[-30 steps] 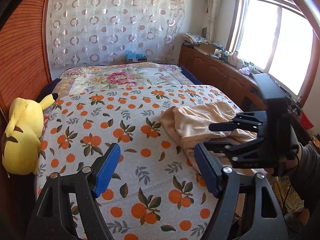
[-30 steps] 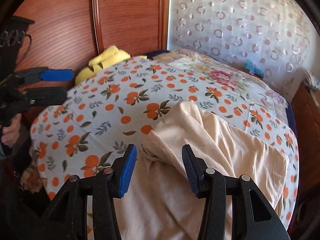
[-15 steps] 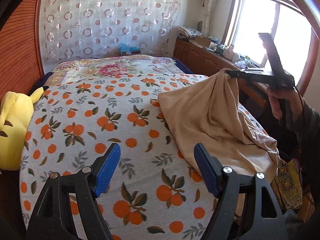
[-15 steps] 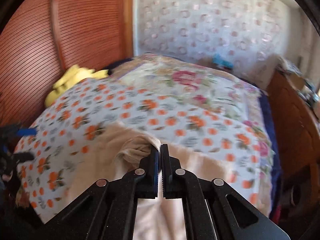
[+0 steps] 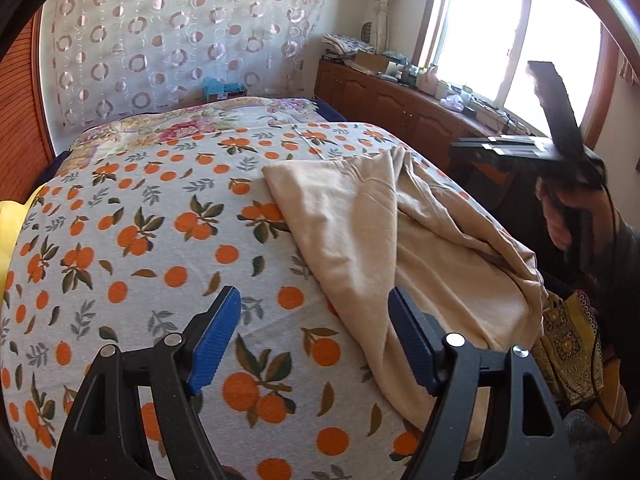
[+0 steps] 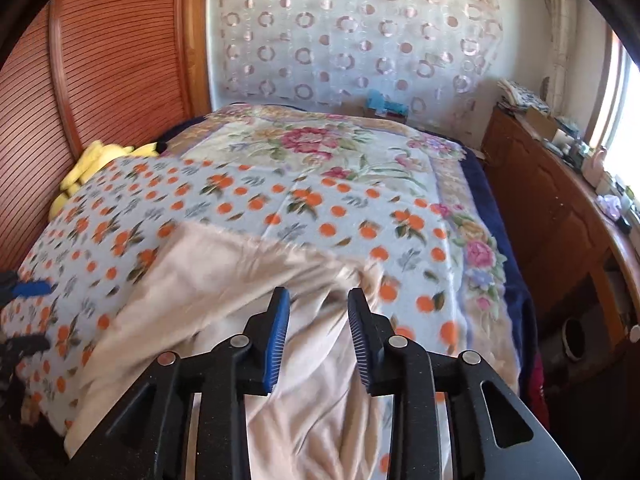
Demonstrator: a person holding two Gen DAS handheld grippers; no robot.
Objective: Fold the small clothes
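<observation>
A beige garment (image 5: 360, 220) lies rumpled on the right half of the bed's orange-print cover (image 5: 160, 240), one edge hanging over the near side. My left gripper (image 5: 314, 300) hovers open over the cover, its right finger above the garment's near-left edge, nothing between the pads. My right gripper (image 6: 318, 296) is above the garment (image 6: 224, 276) with its jaws opening. The cloth lies below them and the pads do not press on it. In the left wrist view the right gripper (image 5: 454, 147) is raised at the right, held by a hand.
A yellow plush toy (image 6: 92, 160) rests by the wooden headboard (image 6: 100, 60). A floral blanket (image 6: 320, 148) covers the far end of the bed. A wooden cabinet (image 5: 400, 108) with clutter runs under the window. A patterned yellow cloth (image 5: 568, 344) hangs off the bedside.
The right gripper shut on a bunch of the garment and lifted it, then parted its jaws; the cloth has dropped back onto the bed. The left gripper moved lower, toward the garment.
</observation>
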